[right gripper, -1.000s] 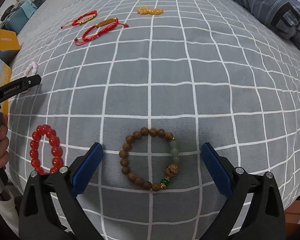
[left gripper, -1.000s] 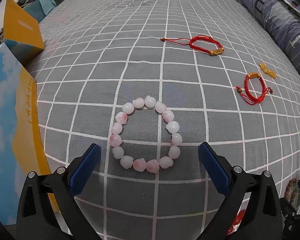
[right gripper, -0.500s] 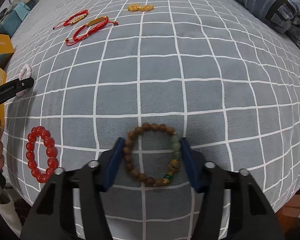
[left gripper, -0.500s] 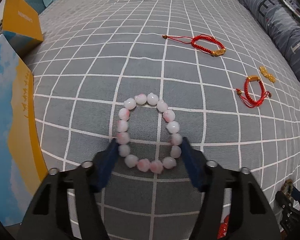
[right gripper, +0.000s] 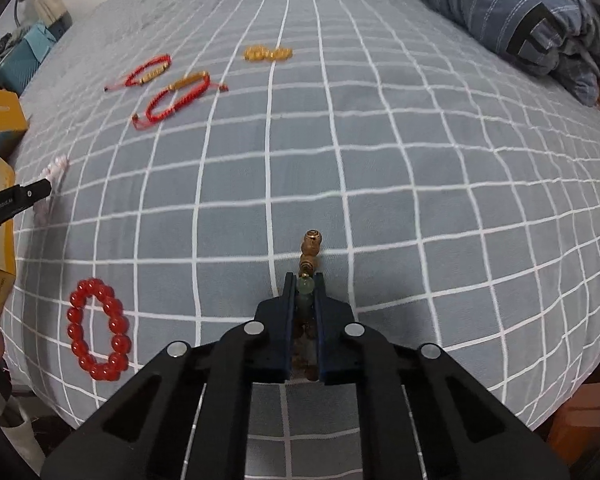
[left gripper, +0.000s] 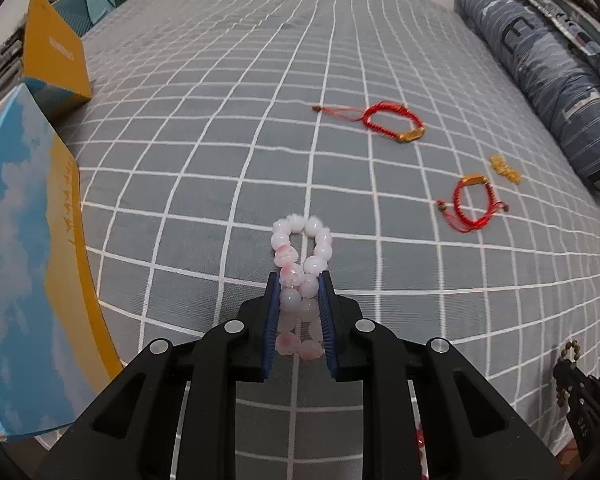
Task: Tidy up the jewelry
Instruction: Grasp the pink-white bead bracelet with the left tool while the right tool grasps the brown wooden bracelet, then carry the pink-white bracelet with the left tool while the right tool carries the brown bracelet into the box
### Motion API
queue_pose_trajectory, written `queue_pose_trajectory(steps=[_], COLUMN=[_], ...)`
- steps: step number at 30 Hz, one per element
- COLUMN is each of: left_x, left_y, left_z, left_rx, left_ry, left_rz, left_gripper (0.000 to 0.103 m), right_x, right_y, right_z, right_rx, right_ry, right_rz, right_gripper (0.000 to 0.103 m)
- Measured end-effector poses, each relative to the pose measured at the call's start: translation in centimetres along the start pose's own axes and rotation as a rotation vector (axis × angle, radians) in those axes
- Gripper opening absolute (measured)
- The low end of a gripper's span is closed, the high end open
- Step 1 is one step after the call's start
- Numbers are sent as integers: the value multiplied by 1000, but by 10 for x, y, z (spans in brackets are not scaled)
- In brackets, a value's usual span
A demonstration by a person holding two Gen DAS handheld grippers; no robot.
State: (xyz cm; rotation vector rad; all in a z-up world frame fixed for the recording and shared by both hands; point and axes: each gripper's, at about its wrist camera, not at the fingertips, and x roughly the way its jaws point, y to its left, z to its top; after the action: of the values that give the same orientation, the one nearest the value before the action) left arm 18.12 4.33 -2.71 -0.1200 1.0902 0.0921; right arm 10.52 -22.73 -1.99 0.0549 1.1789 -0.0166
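My left gripper (left gripper: 299, 280) is shut on a pink-and-white bead bracelet (left gripper: 300, 252), squeezed into a narrow loop that sticks out past the fingertips over the grey checked bedspread. My right gripper (right gripper: 303, 278) is shut on a brown wooden bead bracelet (right gripper: 311, 250) with green beads, also pinched flat. A red bead bracelet (right gripper: 99, 329) lies to the right gripper's left. Two red cord bracelets lie further off, one far (left gripper: 392, 125) and one nearer (left gripper: 473, 202), beside a small yellow bead piece (left gripper: 505, 169).
A blue-and-yellow box (left gripper: 28, 248) and an open orange box (left gripper: 54, 60) sit at the bed's left edge. A folded blue striped quilt (left gripper: 548, 76) lies along the right side. The bed edge drops off close in front of both grippers.
Both grippers have closed from wide open onto their bracelets, squeezing each round loop flat. Both views have shifted slightly forward over the bed.
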Motion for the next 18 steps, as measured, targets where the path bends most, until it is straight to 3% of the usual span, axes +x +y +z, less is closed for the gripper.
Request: queue_pose_trajectory(steps=[18], left_x=[-68], left_y=[7], left_z=[-5], left_rx=[14], left_ry=[-134], left_rz=[-37], left_gripper=[19], right_x=[-41], right_y=[29], right_z=[21], right_rx=[-41], right_ry=[-209], right_rz=[4], right_gripper=[7])
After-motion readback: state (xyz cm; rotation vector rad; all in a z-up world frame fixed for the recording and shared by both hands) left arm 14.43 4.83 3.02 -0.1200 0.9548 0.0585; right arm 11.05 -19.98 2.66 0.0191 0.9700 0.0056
